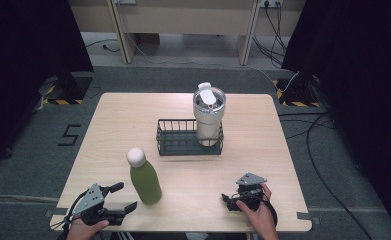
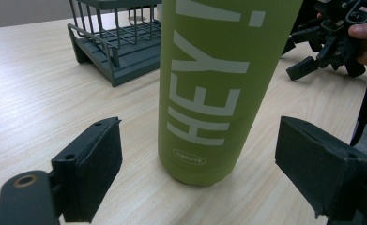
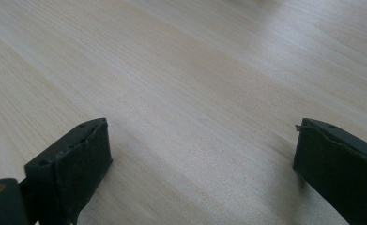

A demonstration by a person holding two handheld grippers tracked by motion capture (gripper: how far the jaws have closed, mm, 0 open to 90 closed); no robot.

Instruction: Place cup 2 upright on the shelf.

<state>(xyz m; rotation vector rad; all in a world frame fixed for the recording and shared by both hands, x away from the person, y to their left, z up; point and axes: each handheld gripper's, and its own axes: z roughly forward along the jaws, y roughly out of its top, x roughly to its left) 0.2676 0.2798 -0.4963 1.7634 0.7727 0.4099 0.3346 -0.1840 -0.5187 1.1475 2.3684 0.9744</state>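
Note:
A green bottle (image 1: 145, 181) with a white cap stands upright on the wooden table (image 1: 123, 120), near the front left. In the left gripper view its body (image 2: 218, 84) reads "HEY!" in white letters. My left gripper (image 1: 124, 197) sits just left of the bottle's base and is open. Its two pads (image 2: 94, 164) stand on either side of the bottle, apart from it. My right gripper (image 1: 226, 199) rests at the front right, held by a hand, and is open over bare wood (image 3: 202, 140). It also appears beyond the bottle (image 2: 326, 44).
A dark wire basket (image 1: 178, 142) stands mid-table with a white lidded tumbler (image 1: 208, 117) upright in its right end. The basket's corner (image 2: 110, 47) lies behind and left of the bottle. Table edges run close to both hands.

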